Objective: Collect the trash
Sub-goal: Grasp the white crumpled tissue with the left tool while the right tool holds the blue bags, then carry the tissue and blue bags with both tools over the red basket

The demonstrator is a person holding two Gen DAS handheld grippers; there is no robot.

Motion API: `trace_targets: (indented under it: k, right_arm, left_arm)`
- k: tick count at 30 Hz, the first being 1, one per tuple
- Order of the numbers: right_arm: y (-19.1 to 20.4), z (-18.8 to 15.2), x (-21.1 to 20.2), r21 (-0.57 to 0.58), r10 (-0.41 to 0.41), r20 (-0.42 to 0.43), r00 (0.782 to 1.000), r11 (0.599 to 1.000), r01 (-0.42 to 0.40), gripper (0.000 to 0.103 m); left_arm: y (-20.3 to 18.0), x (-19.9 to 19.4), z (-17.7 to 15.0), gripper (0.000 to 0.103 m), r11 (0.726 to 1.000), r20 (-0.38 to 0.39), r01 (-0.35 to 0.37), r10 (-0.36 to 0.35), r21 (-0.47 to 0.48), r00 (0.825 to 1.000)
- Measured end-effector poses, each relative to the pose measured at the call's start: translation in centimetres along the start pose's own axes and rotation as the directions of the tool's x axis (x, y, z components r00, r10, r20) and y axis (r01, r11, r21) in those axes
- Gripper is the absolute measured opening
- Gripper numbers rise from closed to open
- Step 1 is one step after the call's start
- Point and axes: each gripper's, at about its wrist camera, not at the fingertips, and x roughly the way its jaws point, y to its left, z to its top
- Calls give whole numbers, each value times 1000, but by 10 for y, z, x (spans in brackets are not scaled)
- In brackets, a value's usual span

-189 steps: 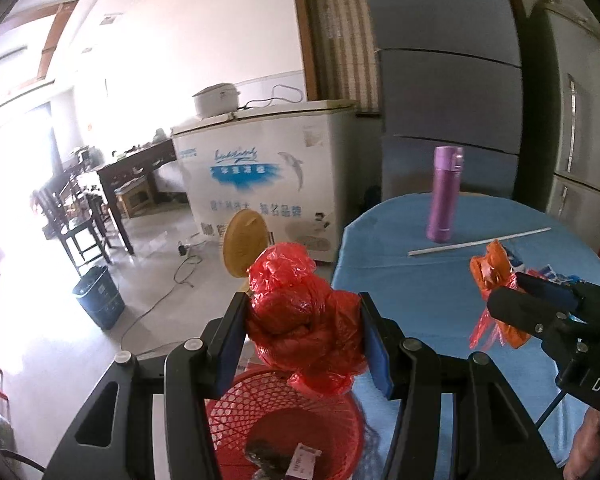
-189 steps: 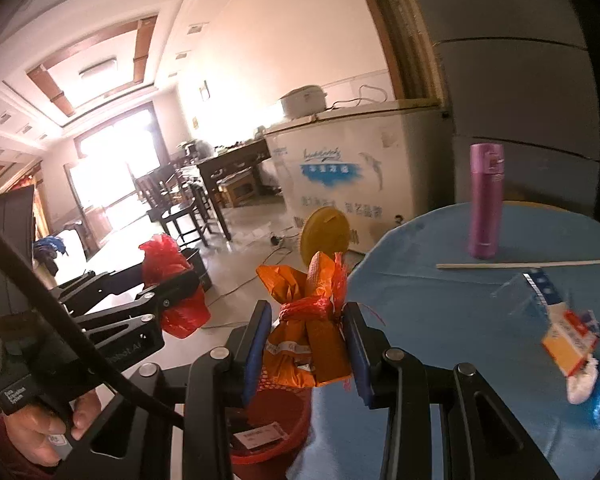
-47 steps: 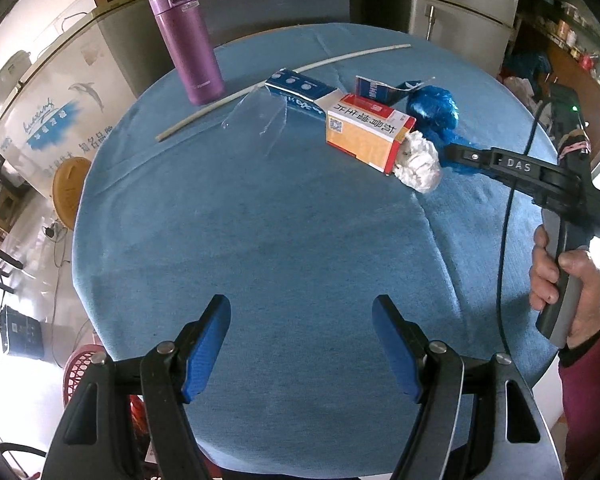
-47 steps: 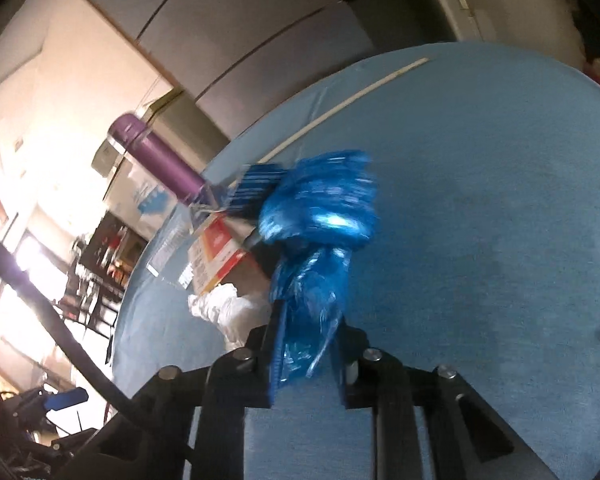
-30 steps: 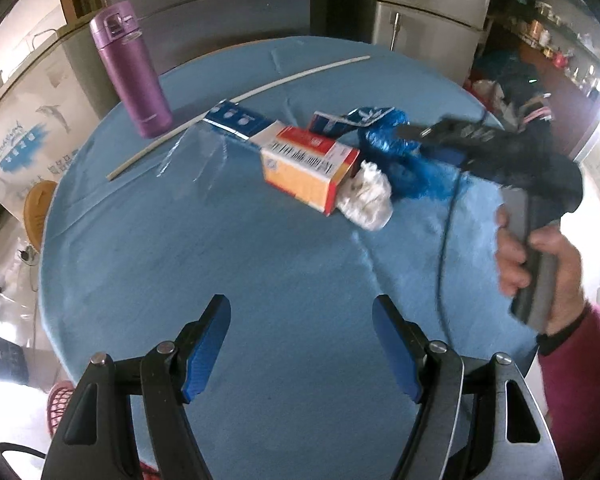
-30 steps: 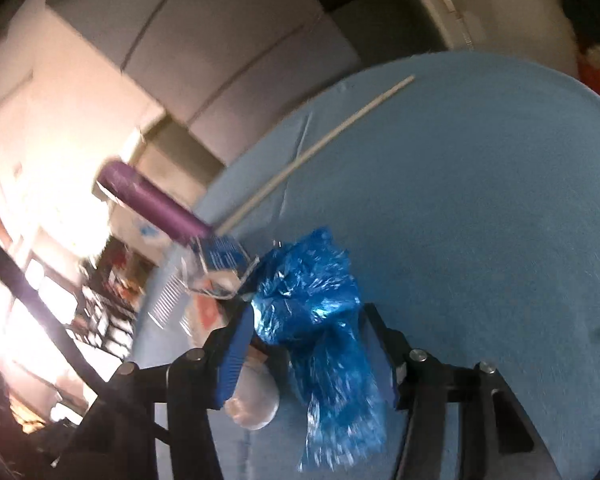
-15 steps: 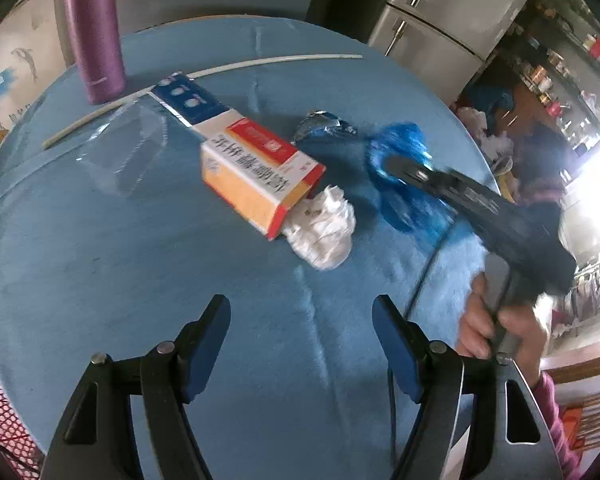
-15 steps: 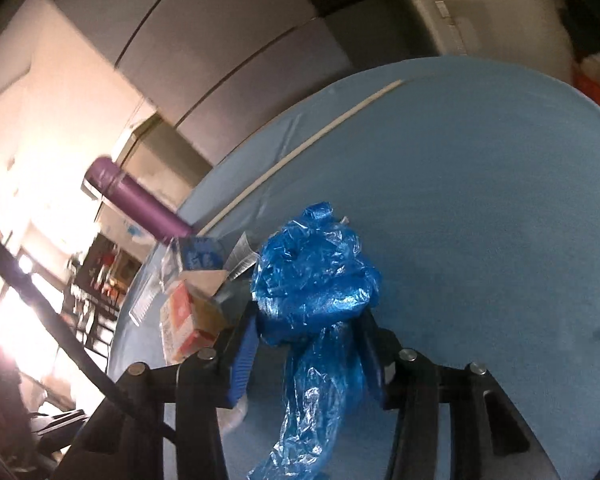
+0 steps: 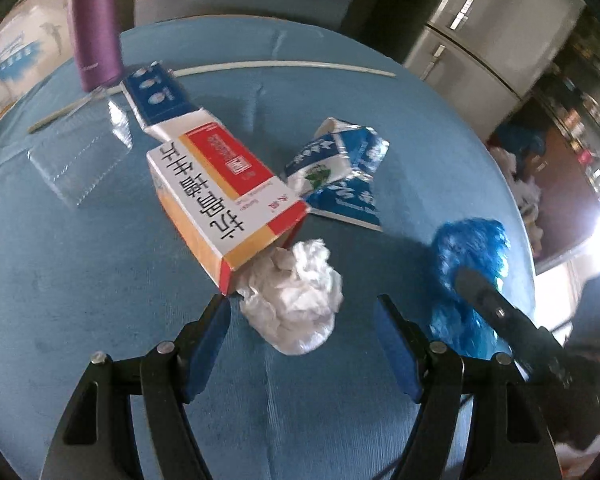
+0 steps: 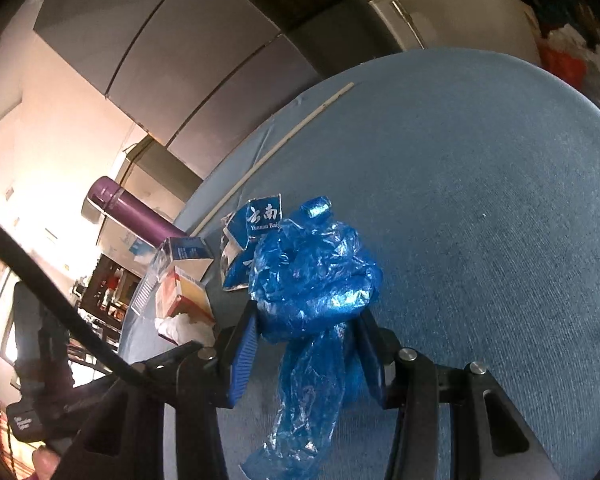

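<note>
Where crumpled, blue bag (image 10: 314, 276) glints shiny.

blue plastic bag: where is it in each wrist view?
Left wrist: blue plastic bag at right, partly behind the right claw.
Right wrist: centre, bag between the right claw's fingers.
Shared landmark: purple bottle, upper left in both.
</note>
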Motion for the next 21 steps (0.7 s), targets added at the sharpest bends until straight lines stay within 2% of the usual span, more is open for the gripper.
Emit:
trace_targets:
  k: [2,3,4,5,6,15,21]
  right_arm:
    - [0,0,1,-3,1,0,1000,1000,-1,49]
    - [0,-1,0,-4,2,-1,1000,1000,-2,49]
    - [0,-2,-1,-5,4,-1,1000,1000,-4,49]
    - [0,-3,-1,-7,4,-2,1000,1000,-4,49]
    - [1,-3,-1,-8,3,-2,1000,1000,-3,49]
    - [16,-20,-12,-17,12,6,1000,1000,-12,49]
    - [43,-27,-32,-59,29,36,999,998,-27,49]
  left_arm:
    - [5,4,0,70,999,6,14,-14,-41,1000]
    - [6,5,0,63,998,19,13,-12,-57,1000]
    - [6,6,1,52,998,25,14,-12,-63,1000]
    - [7,7,1,50,998,23,16,-15,-66,1000]
    - [8,6,1,41,998,26,17,-15,-66,1000]
    - [22,-16,-17,37,997,24,52,-50,-62,998]
    - [37,-58,-36,37,1000,70,13,-13,-2,997]
